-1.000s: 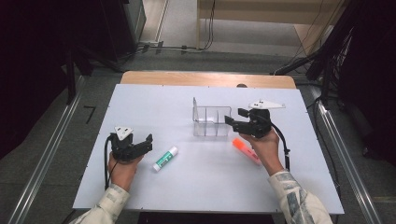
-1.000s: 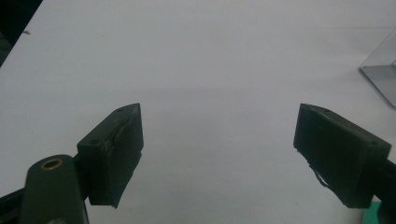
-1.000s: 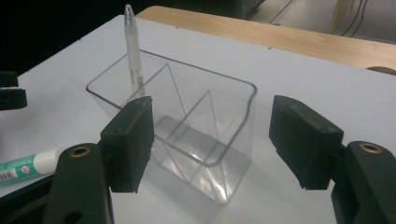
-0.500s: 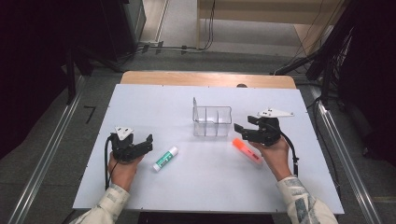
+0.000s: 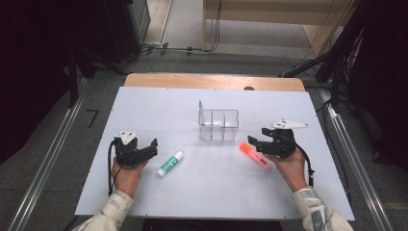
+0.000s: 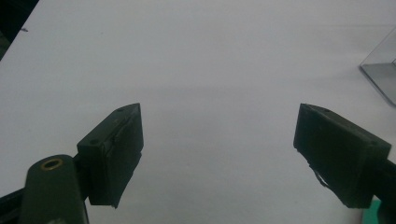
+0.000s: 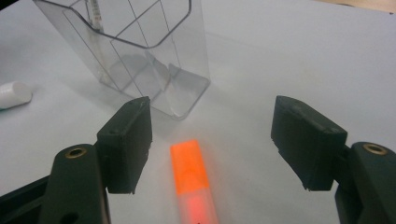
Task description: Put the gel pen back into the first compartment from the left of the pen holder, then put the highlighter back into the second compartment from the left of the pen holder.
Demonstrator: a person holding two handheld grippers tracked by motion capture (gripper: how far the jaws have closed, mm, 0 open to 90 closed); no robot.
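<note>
An orange highlighter (image 5: 255, 156) lies flat on the white table, just in front of a clear plastic divided holder (image 5: 219, 124). In the right gripper view the highlighter (image 7: 190, 173) lies between and below the wide-apart jaws, with the holder (image 7: 135, 46) beyond. My right gripper (image 5: 254, 140) is open, right beside the highlighter. A white glue stick with a green label (image 5: 170, 163) lies at the centre left. My left gripper (image 5: 153, 146) is open, just left of the glue stick, with nothing between its jaws (image 6: 219, 158).
The white table top (image 5: 159, 108) ends at a wooden strip (image 5: 214, 81) along the far side. Metal rails run along both sides on the floor. The holder's corner (image 6: 382, 70) shows at the right edge of the left gripper view.
My right gripper has drawn back from the holder toward the near right and now stands beside the highlighter. The left gripper has stayed where it was.
</note>
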